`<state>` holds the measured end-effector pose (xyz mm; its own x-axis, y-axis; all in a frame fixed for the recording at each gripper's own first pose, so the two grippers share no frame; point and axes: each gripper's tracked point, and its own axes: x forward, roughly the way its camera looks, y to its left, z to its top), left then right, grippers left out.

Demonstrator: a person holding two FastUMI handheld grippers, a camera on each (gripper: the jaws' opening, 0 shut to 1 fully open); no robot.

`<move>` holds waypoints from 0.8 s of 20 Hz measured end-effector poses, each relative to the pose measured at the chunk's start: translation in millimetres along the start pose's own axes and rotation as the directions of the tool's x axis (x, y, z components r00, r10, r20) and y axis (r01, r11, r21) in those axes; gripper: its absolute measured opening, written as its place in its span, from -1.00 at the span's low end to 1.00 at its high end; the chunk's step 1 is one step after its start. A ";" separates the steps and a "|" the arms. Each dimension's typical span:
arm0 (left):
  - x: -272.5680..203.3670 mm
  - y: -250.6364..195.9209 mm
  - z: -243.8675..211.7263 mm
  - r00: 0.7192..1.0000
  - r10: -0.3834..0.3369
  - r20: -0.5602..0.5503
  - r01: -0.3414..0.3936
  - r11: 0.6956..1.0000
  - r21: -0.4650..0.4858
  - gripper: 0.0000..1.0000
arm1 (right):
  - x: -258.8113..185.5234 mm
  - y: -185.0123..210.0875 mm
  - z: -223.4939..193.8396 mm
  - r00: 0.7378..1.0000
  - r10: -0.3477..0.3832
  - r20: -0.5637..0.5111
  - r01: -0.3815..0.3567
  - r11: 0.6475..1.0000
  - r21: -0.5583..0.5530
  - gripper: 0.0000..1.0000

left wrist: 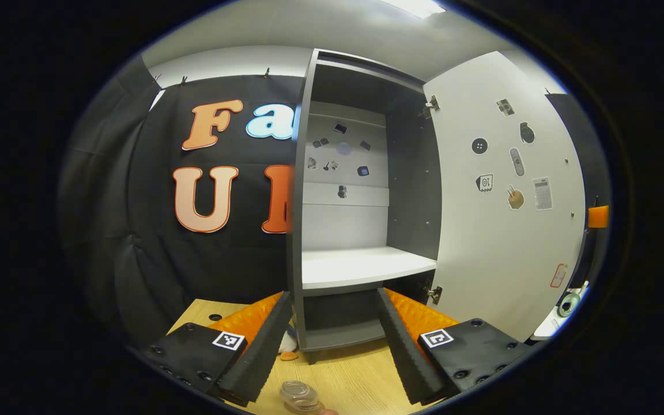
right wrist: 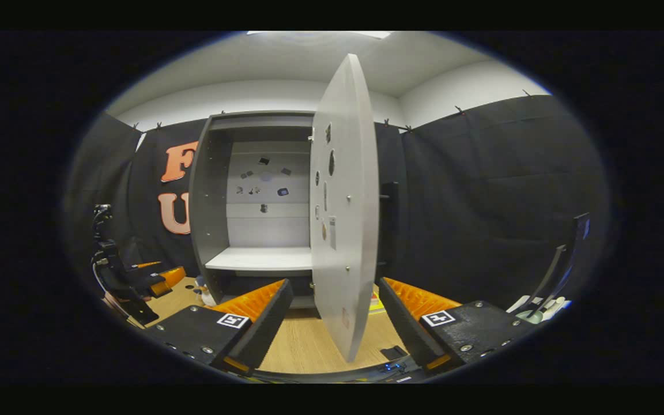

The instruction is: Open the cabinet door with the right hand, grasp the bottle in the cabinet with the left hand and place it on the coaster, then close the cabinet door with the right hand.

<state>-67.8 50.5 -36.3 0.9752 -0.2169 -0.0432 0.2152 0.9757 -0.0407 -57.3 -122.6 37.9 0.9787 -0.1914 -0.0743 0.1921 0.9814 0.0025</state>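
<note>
The grey cabinet (left wrist: 309,173) stands with its white door (left wrist: 499,202) swung out to the right, and its white shelf (left wrist: 361,265) is bare. A small clear bottle (left wrist: 300,396) with a tan cap stands on the wooden table, low between my left fingers and in front of the cabinet. My left gripper (left wrist: 334,293) is open and held above the bottle, apart from it. In the right gripper view the door (right wrist: 343,230) is edge-on between the spread fingers of my open right gripper (right wrist: 335,282). The door's black handle (right wrist: 388,225) sticks out behind it.
A small white and orange toy (left wrist: 289,346) sits by the cabinet's foot. The other gripper and the hand holding it (right wrist: 119,276) are at the far left of the right gripper view. White objects (right wrist: 539,308) lie at the table's right edge.
</note>
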 end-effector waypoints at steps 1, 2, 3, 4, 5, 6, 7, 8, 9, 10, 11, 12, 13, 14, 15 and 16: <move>-0.6 -0.7 0.9 1.000 0.013 -0.004 -0.013 1.000 -0.004 0.90 | 2.3 -13.7 -1.7 1.000 -0.017 -0.011 0.017 1.000 -0.017 0.87; -1.4 -0.5 1.1 1.000 0.025 -0.008 -0.025 1.000 -0.004 0.89 | 5.5 -26.8 -1.4 0.999 -0.042 -0.017 0.041 0.998 -0.037 0.87; -1.5 -0.8 0.6 0.999 0.032 -0.014 -0.032 0.999 -0.004 0.90 | 6.9 -38.8 0.0 0.998 -0.060 -0.018 0.059 0.997 -0.056 0.87; -2.1 -1.0 1.2 0.999 0.038 -0.014 -0.038 0.999 -0.006 0.89 | 6.6 -48.0 1.9 0.997 -0.069 -0.015 0.068 0.995 -0.073 0.87; -2.7 -0.7 3.5 0.999 0.047 -0.015 -0.048 0.999 -0.008 0.89 | 8.6 -57.5 3.7 0.997 -0.082 -0.012 0.081 0.993 -0.085 0.87; -3.7 0.1 3.9 0.998 0.057 -0.018 -0.057 0.998 -0.008 0.89 | 10.7 -66.2 5.6 0.996 -0.094 -0.012 0.092 0.991 -0.093 0.86; -4.5 1.8 5.4 0.998 0.065 -0.016 -0.065 0.998 -0.007 0.89 | 13.7 -74.1 8.3 0.995 -0.101 -0.008 0.100 0.991 -0.090 0.87; -4.5 3.0 7.2 0.997 0.071 -0.018 -0.072 0.997 -0.008 0.89 | 17.7 -77.4 12.3 0.995 -0.104 -0.003 0.104 0.991 -0.082 0.87; -4.5 2.7 8.6 0.997 0.075 -0.015 -0.075 0.997 -0.009 0.89 | 20.8 -80.0 17.1 0.995 -0.099 0.002 0.099 0.993 -0.069 0.87; -4.2 2.6 11.6 0.997 0.077 -0.012 -0.077 0.997 -0.007 0.89 | 26.5 -78.2 17.4 0.996 -0.088 0.004 0.088 0.995 -0.051 0.87; -3.7 3.5 15.1 0.997 0.080 -0.006 -0.080 0.997 0.001 0.90 | 29.3 -74.0 18.9 0.998 -0.060 0.010 0.060 0.998 -0.031 0.87; -3.7 4.0 19.9 0.997 0.081 0.004 -0.081 0.997 0.012 0.89 | 33.8 -66.6 17.9 1.000 -0.028 0.013 0.028 1.000 -0.009 0.87; -1.9 5.7 23.5 0.996 0.084 0.015 -0.084 0.996 0.022 0.90 | 37.0 -65.0 16.4 1.000 -0.015 0.010 0.015 1.000 0.009 0.94; -1.2 6.4 27.0 0.996 0.085 0.022 -0.085 0.996 0.029 0.90 | 38.5 -65.6 14.9 1.000 0.001 0.011 -0.001 1.000 0.027 0.86; -0.7 7.1 27.7 0.996 0.086 0.028 -0.087 0.996 0.029 0.89 | 38.6 -63.8 14.3 1.000 0.016 0.013 -0.017 0.999 0.047 0.84; -0.6 7.5 28.6 0.996 0.085 0.029 -0.086 0.996 0.024 0.89 | 38.2 -61.1 14.3 0.999 0.034 0.015 -0.034 0.998 0.060 0.83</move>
<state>-65.3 58.8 -8.1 0.9911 -0.1317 -0.0171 0.1315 0.9912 -0.0127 -30.6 -190.1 49.2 0.9856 -0.1585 -0.0589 0.1623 0.9846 0.0654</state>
